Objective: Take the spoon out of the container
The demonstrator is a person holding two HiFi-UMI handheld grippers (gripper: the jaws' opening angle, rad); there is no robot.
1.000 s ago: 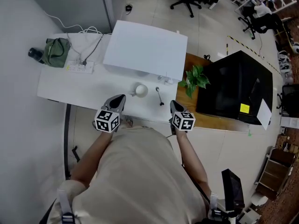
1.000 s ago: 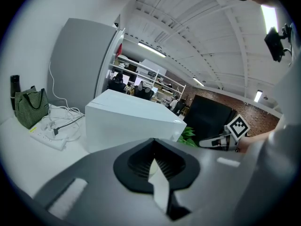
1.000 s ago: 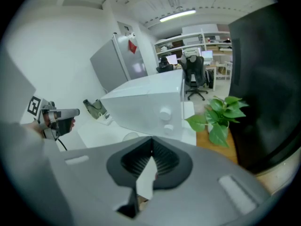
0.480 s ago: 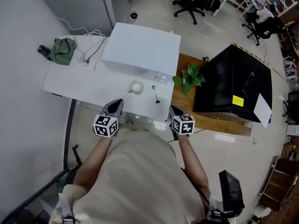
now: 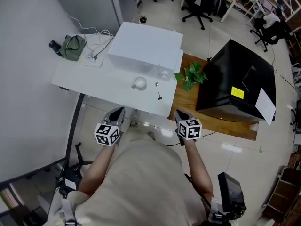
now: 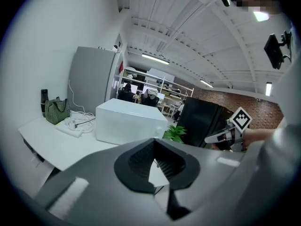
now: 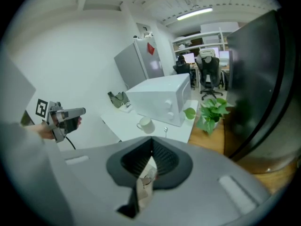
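The metal spoon lies flat on the white table, a short way right of the white cup and outside it. In the right gripper view the same cup and spoon show beyond the jaws. Both grippers hang off the table's near edge, over the floor. My left gripper is shut and holds nothing. So is my right gripper, level with the table's right corner. Neither touches the spoon or the cup.
A white box-shaped appliance stands behind the cup. A green bag and a power strip with cables sit at the table's far left. To the right, a wooden table carries a potted plant and a large black case.
The view and both grippers have drawn back from the table, so its edge is now farther off. The spoon and cup stay where they were. Both grippers stay shut.
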